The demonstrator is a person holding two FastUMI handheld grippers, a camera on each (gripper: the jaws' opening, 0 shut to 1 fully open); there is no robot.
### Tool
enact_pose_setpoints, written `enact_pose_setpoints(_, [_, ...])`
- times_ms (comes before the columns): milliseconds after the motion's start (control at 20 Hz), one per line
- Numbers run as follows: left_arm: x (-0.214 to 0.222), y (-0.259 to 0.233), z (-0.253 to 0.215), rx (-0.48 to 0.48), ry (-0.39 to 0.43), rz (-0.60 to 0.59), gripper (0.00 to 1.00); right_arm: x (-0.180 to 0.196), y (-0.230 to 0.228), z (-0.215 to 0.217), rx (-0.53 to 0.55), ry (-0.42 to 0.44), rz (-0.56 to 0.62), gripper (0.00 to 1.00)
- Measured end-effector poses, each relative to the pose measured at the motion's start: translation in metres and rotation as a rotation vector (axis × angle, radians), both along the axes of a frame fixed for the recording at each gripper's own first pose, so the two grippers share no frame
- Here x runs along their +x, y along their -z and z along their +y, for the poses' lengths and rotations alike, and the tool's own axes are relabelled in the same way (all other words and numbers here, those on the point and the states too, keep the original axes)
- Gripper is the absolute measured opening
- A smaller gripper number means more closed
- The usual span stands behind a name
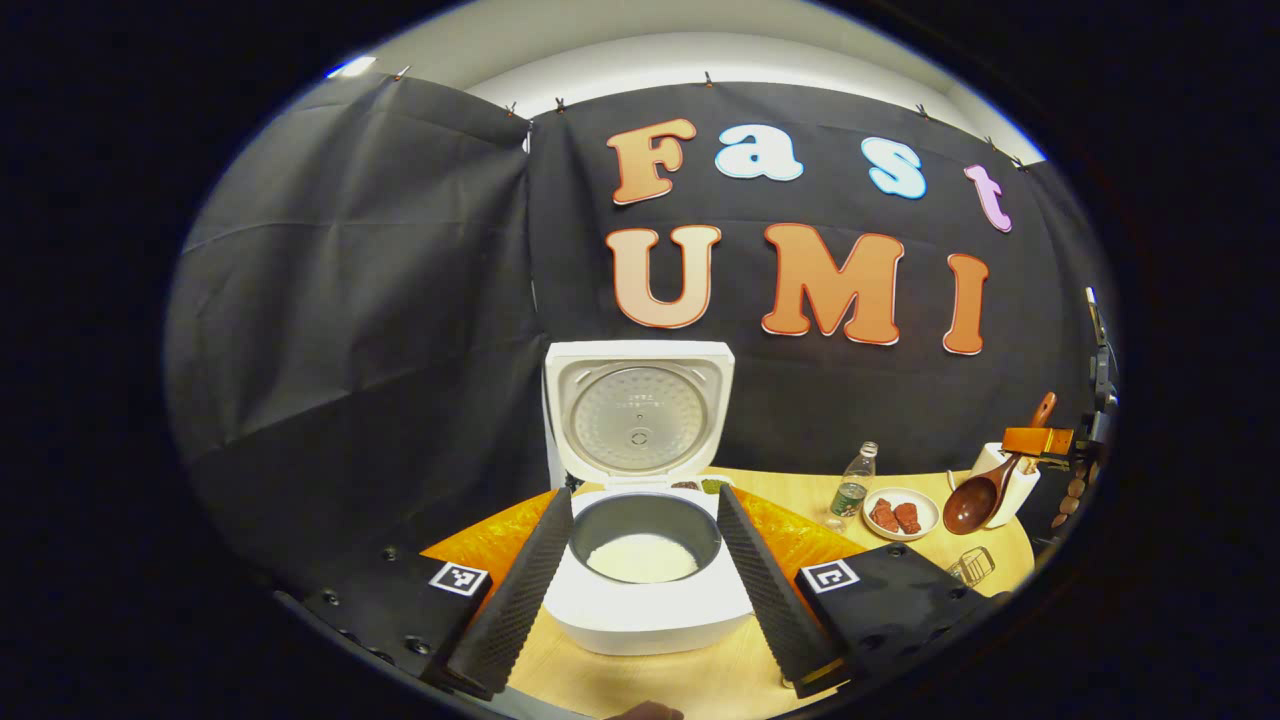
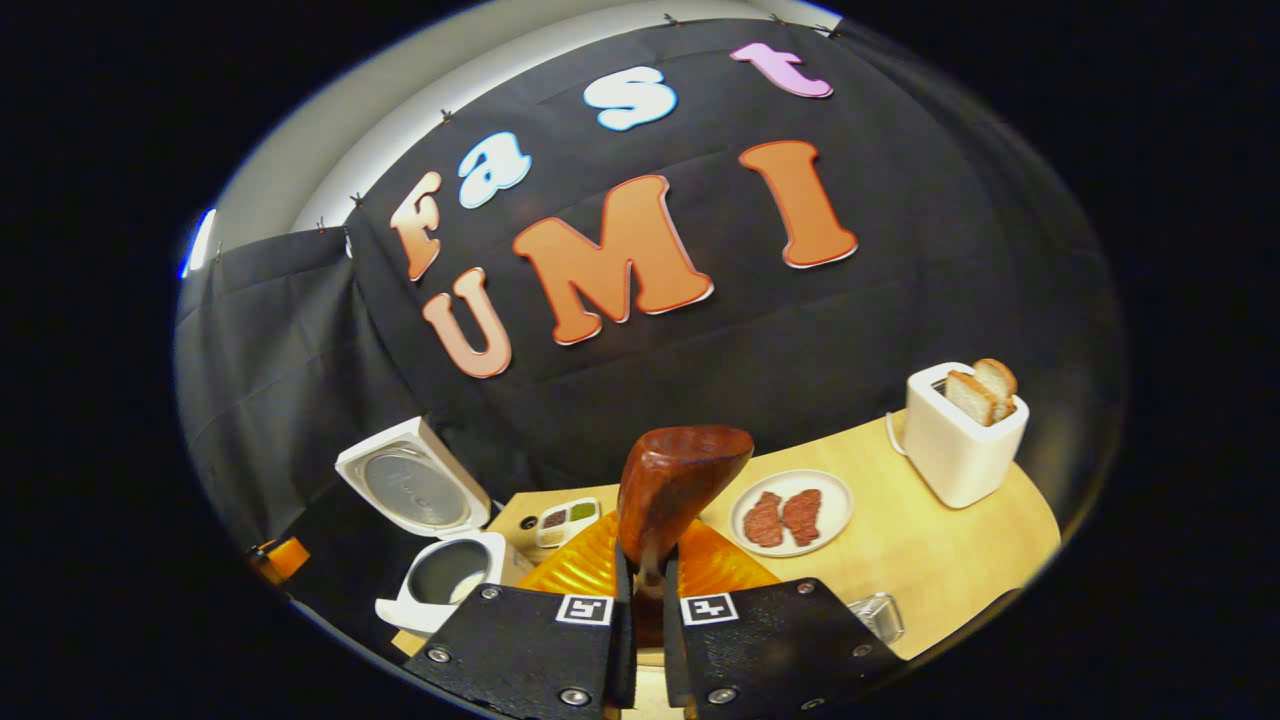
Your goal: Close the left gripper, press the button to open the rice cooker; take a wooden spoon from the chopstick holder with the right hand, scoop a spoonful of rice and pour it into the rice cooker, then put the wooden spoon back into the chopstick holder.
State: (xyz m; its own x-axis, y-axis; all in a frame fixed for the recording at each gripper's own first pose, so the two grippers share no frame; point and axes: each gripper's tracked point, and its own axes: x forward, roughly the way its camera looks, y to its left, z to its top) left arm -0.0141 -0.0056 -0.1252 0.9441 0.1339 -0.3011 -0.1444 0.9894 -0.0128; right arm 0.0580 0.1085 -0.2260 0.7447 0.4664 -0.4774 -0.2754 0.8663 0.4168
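The rice cooker (image 1: 645, 560) stands on the worktop (image 1: 620, 680) with its lid (image 1: 638, 412) swung up, so the button press looks done. White rice (image 1: 642, 558) lies in the bottom of its dark pot; whether that includes the scooped spoonful I cannot tell.

The left tongs (image 1: 645, 585) are spread wide, one finger at either side of the cooker, gripping nothing.

The wooden spoon (image 2: 675, 480) is out of the holder: the right tongs (image 2: 647, 590) are pressed together on its handle, the bowl rising toward 12 o'clock in the right gripper view. No rice shows on the side of the bowl that faces the camera.

In the left gripper view the spoon is at 3 o'clock, next to the white chopstick holder (image 1: 1020, 485), well apart from the cooker. Either it has just been drawn out or it is about to go back; the return remains to be done.

Farther out are a plate of meat (image 2: 792, 515), a toaster (image 2: 960, 435) and a bottle (image 1: 853, 487).
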Motion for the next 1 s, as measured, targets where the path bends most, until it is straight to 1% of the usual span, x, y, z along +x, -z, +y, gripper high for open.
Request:
enact_pose_setpoints(50, [0.001, 0.000, -0.007, 0.000, 0.010, 0.005, 0.98, 0.002, 0.007, -0.019, -0.018, 0.027, 0.001, 0.11])
enact_pose_setpoints(150, [0.002, -0.002, -0.018, 0.007, 0.023, 0.006, 0.98, 0.003, 0.024, -0.055, -0.063, 0.077, 0.008, 0.11])
enact_pose_setpoints(200, [0.003, -0.005, -0.023, 0.014, 0.026, 0.006, 0.95, 0.003, 0.031, -0.068, -0.080, 0.092, 0.010, 0.11])
enact_pose_setpoints(300, [0.003, -0.010, -0.029, 0.029, 0.029, 0.002, 0.96, 0.001, 0.047, -0.089, -0.097, 0.113, 0.031, 0.10])
enact_pose_setpoints(350, [0.004, -0.011, -0.032, 0.038, 0.029, 0.001, 0.98, 0.001, 0.054, -0.096, -0.099, 0.119, 0.037, 0.11])
enact_pose_setpoints(450, [0.004, -0.015, -0.038, 0.049, 0.030, 0.000, 0.98, 0.003, 0.071, -0.109, -0.104, 0.127, 0.043, 0.11])
enact_pose_setpoints(550, [0.004, -0.021, -0.042, 0.063, 0.030, -0.003, 0.98, 0.000, 0.089, -0.115, -0.102, 0.117, 0.070, 0.11])
enact_pose_setpoints(600, [0.004, -0.023, -0.043, 0.074, 0.027, -0.005, 0.96, -0.001, 0.098, -0.116, -0.096, 0.112, 0.083, 0.12])
enact_pose_setpoints(700, [0.004, -0.028, -0.045, 0.101, 0.025, -0.009, 0.95, 0.000, 0.112, -0.119, -0.084, 0.125, 0.091, 0.13])
enact_pose_setpoints(800, [0.003, -0.030, -0.043, 0.137, 0.023, -0.010, 0.96, -0.002, 0.128, -0.117, -0.083, 0.146, 0.094, 0.14])
enact_pose_setpoints(850, [0.001, -0.028, -0.041, 0.147, 0.021, -0.003, 1.00, -0.003, 0.136, -0.116, -0.081, 0.146, 0.100, 0.14])
enact_pose_setpoints(900, [0.002, -0.027, -0.041, 0.152, 0.020, 0.002, 1.00, -0.007, 0.142, -0.115, -0.079, 0.144, 0.109, 0.15])
enact_pose_setpoints(950, [0.002, -0.027, -0.040, 0.152, 0.017, 0.004, 0.99, -0.009, 0.149, -0.114, -0.078, 0.140, 0.122, 0.16])
enact_pose_setpoints(1000, [0.003, -0.029, -0.040, 0.151, 0.014, 0.001, 0.96, -0.012, 0.156, -0.113, -0.072, 0.140, 0.137, 0.16])
